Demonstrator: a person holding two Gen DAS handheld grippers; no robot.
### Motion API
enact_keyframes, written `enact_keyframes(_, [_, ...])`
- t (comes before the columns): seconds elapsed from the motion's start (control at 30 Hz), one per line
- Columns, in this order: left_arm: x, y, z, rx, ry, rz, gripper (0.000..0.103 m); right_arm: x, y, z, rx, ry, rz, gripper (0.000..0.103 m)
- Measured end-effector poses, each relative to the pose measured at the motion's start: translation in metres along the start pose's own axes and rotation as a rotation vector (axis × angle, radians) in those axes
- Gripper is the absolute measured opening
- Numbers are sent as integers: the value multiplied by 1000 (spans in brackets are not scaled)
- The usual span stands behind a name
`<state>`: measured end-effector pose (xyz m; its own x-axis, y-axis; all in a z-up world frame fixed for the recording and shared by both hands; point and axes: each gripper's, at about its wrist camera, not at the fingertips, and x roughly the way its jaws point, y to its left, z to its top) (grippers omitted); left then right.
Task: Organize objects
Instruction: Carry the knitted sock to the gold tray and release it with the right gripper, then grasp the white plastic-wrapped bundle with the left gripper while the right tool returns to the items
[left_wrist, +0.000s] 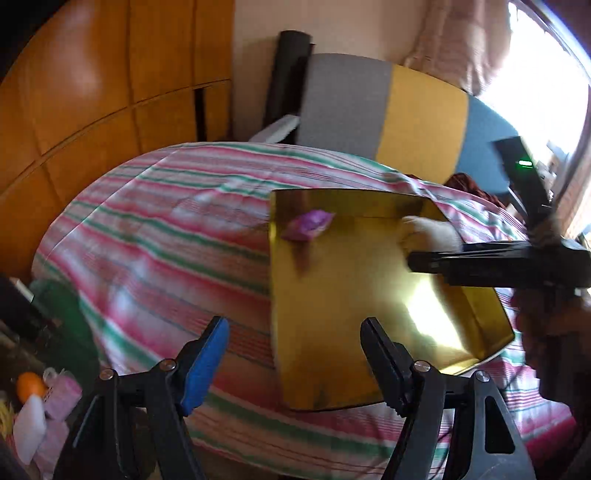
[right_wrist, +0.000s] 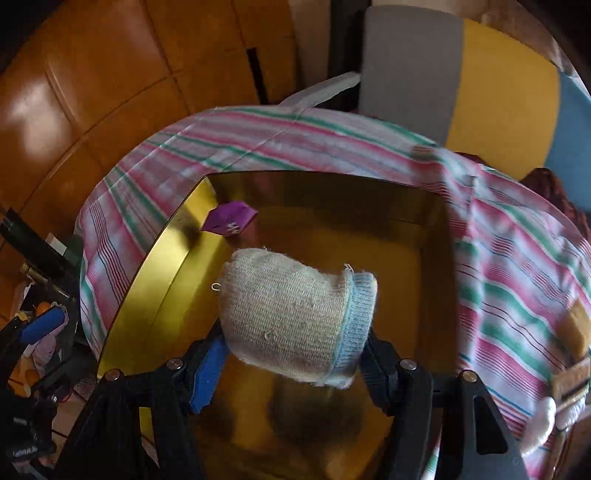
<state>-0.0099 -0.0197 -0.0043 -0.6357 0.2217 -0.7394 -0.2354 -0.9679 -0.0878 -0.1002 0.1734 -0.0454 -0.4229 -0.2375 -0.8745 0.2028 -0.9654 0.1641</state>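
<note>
Left gripper (left_wrist: 293, 360): jaws wide apart, nothing between them; it hangs over the near edge of the tray and the bedspread beside it.
Right gripper (right_wrist: 291, 363): jaws set on either side of a cream knitted mitten with a pale blue ribbed cuff (right_wrist: 295, 317). Mitten fills the gap between the fingers; firm clamp or loose contact, cannot tell from the wrist view.
Mitten position: over the tray interior, left of centre, cuff end toward the right finger. Whether it rests on the tray floor or is lifted off it, cannot tell.
Tray: shiny gold rectangular tray with low upright walls (right_wrist: 159, 295), lying on the bed; in the left wrist view its rim shows at (left_wrist: 275, 280).
Other tray content: small purple crumpled wrapper (right_wrist: 231, 220), in the far left corner against the wall, well apart from the mitten; also seen at (left_wrist: 308, 225).
Bed: pink, green and white striped bedspread (left_wrist: 166, 240) under the tray.
Background: orange-brown wooden wardrobe (left_wrist: 92, 92) behind the bed; grey, yellow and blue panelled headboard (left_wrist: 421, 110) at the far end.
</note>
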Motion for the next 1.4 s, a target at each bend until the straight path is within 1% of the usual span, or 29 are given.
enact_keyframes(0.07, [1,13,-2,-27,2,18,75,27,18,16,-17,28,26,68])
enact_keyframes(0.13, [4,20,-4,-41,10,44,75,47,26,28,11,61,68,68])
enact_keyframes(0.2, [8,27,-6,-61,18,45,75,53,27,33,56,49,111,69])
enact_keyframes(0.23, [8,30,-8,-69,19,49,75,52,28,33,62,30,115,70])
enact_keyframes(0.27, [10,33,-9,-76,20,55,75,47,29,32,56,10,123,75])
enact_keyframes(0.3, [12,36,-9,-83,22,54,75,42,28,30,48,-5,135,78])
enact_keyframes(0.33, [13,37,-10,-89,28,52,75,36,28,28,45,-18,140,79])
enact_keyframes(0.43, [15,37,-10,-88,28,50,75,13,23,20,35,-69,116,79])
enact_keyframes(0.5, [13,32,-9,-76,14,50,76,-6,19,9,28,-115,80,79])
enact_keyframes(0.6, [6,22,-7,-53,-13,56,81,-34,12,-14,1,-173,6,79])
enact_keyframes(0.7, [-2,11,-4,-30,-37,55,84,-56,2,-38,-17,-206,-80,79])
enact_keyframes(0.87, [-12,-12,2,19,-74,41,86,-92,-27,-83,17,-238,-168,79])
enact_keyframes(1.03, [-18,-42,7,96,-105,16,91,-118,-68,-120,110,-251,-236,79])
enact_keyframes(1.17, [-20,-66,9,150,-108,-19,91,-143,-108,-148,203,-267,-303,79])
enact_keyframes(1.4, [-15,-112,14,239,-100,-85,91,-192,-188,-195,415,-312,-421,79])
